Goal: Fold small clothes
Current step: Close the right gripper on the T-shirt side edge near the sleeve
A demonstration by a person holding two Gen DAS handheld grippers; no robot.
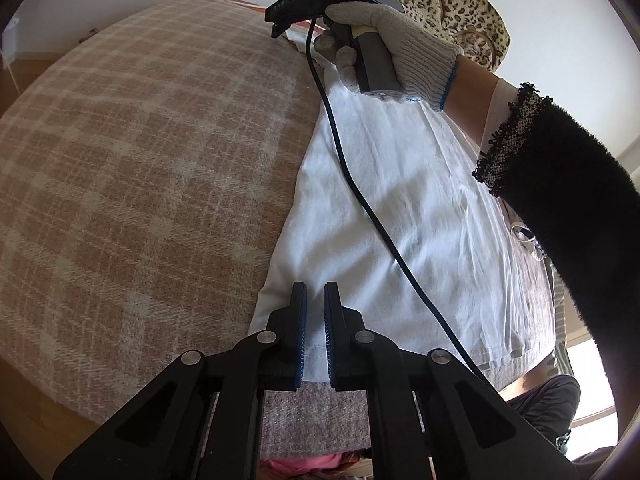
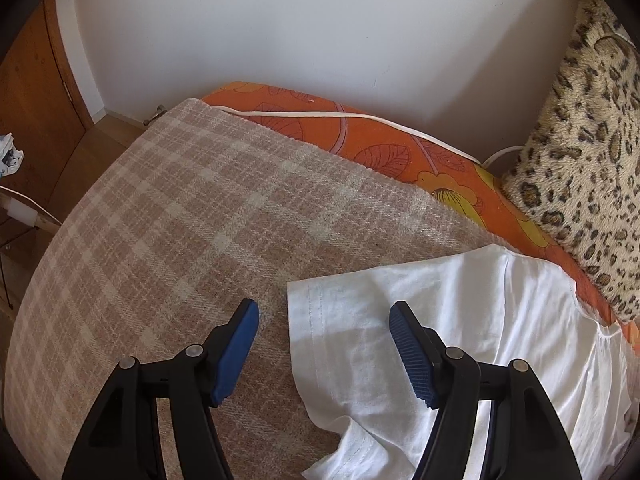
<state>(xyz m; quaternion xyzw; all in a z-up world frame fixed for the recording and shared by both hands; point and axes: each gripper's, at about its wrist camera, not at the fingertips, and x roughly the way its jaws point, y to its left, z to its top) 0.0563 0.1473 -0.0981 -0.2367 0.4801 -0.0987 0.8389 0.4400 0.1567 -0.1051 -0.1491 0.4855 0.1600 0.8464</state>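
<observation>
Garment: white cotton T-shirt (image 1: 400, 208), flat on the beige checked blanket (image 1: 140, 160), right half of the left view.
Long axis: from my near hem toward the upper centre.
Left gripper (image 1: 315, 336): jaws nipped together on the hem corner.
Right gripper (image 2: 324, 354): spread wide, astride the sleeve edge, gripping nothing.
Nearer hand: right, to the far end.

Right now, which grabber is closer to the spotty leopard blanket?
The right. The right gripper hangs open over the white shirt's sleeve end, near the leopard blanket. The left gripper is shut on the shirt's hem, at the opposite end.
</observation>
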